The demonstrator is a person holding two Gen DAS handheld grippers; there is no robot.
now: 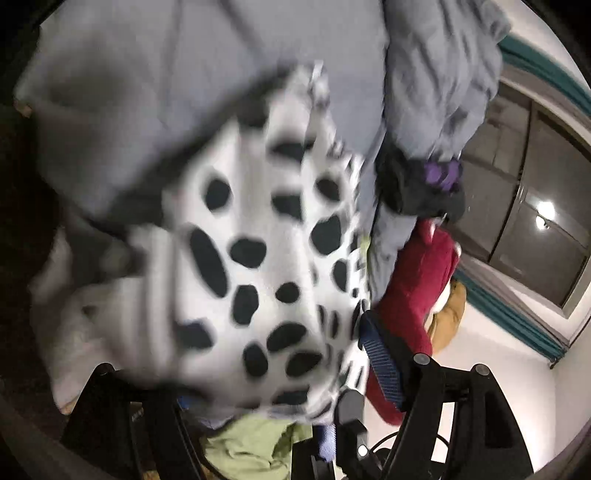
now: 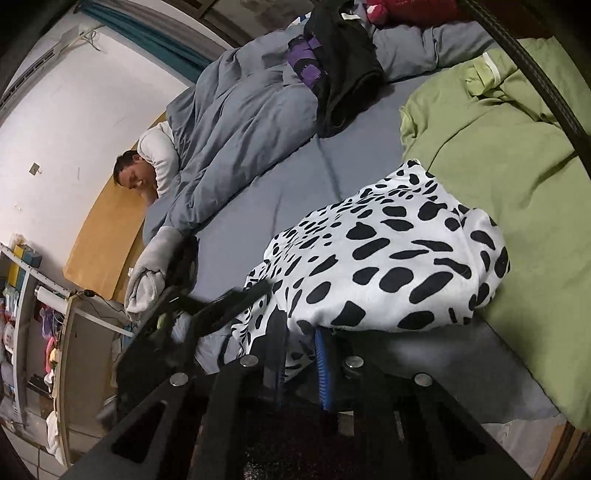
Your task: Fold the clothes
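Grey fitted bed sheet [image 2: 280, 184] covers the mattress; smooth, one faint crease line. Rumpled grey duvet [image 2: 236, 122] bunched along the far side of the bed, next to the white wall [image 2: 74, 110]. A person [image 2: 147, 166] lies under the duvet, head out, white sleeve visible, beside a tan wooden headboard panel [image 2: 99, 243]. Teal curtain [image 2: 140, 29] hangs above along the wall; in the left wrist view it frames a dark window [image 1: 535, 221] showing a lamp reflection. Cluttered shelf unit [image 2: 22, 314] stands at the bed's head end, holding small coloured items too small to tell apart. White tiled floor [image 2: 33, 461] below.
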